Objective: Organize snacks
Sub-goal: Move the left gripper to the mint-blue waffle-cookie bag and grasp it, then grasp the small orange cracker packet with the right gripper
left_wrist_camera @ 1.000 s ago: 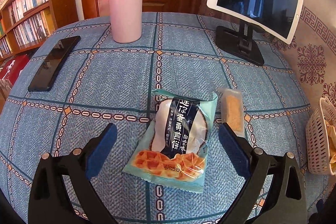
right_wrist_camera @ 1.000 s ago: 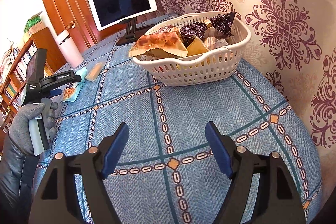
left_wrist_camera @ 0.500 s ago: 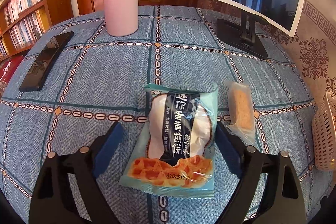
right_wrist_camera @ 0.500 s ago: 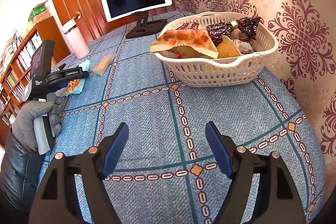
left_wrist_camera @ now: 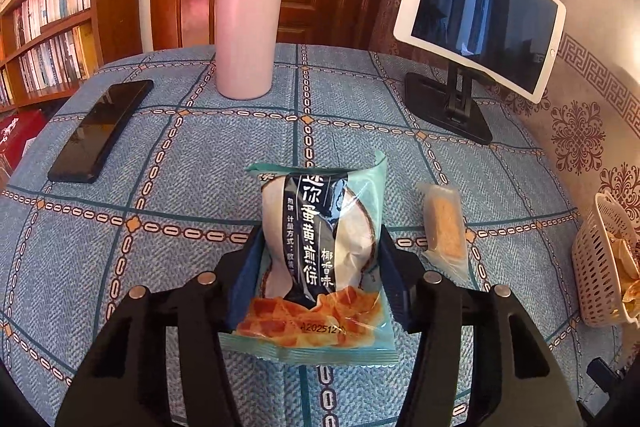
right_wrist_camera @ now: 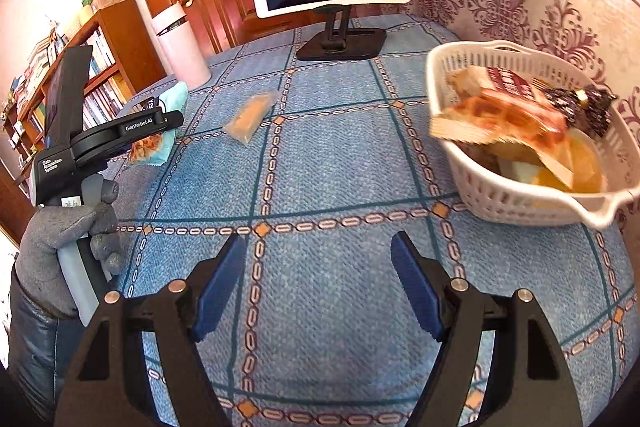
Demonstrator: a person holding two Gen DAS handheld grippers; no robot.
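Observation:
A teal waffle snack packet point(left_wrist_camera: 316, 227) stands between the blue pads of my left gripper point(left_wrist_camera: 320, 247). The jaws are closing and both pads touch its sides. The same packet point(right_wrist_camera: 170, 103) shows at the left of the right wrist view, beside a gloved hand point(right_wrist_camera: 68, 227) holding the left tool. A small clear-wrapped biscuit bar point(left_wrist_camera: 444, 223) lies just right of the packet, and shows again point(right_wrist_camera: 250, 119) on the cloth. A white basket point(right_wrist_camera: 520, 203) with several snacks sits at the right. My right gripper point(right_wrist_camera: 318, 267) hangs open over bare tablecloth, holding nothing.
A pink tumbler point(left_wrist_camera: 248, 23) stands at the table's far side, a black phone point(left_wrist_camera: 100, 131) lies at the left, and a tablet on a black stand point(left_wrist_camera: 480, 7) is at the far right. The basket point(left_wrist_camera: 596, 267) sits at the right edge. A bookshelf stands beyond the left edge.
The left jaws have come in from wide apart onto the packet's sides. The right gripper has swung leftward, so the basket now sits at the right of its view.

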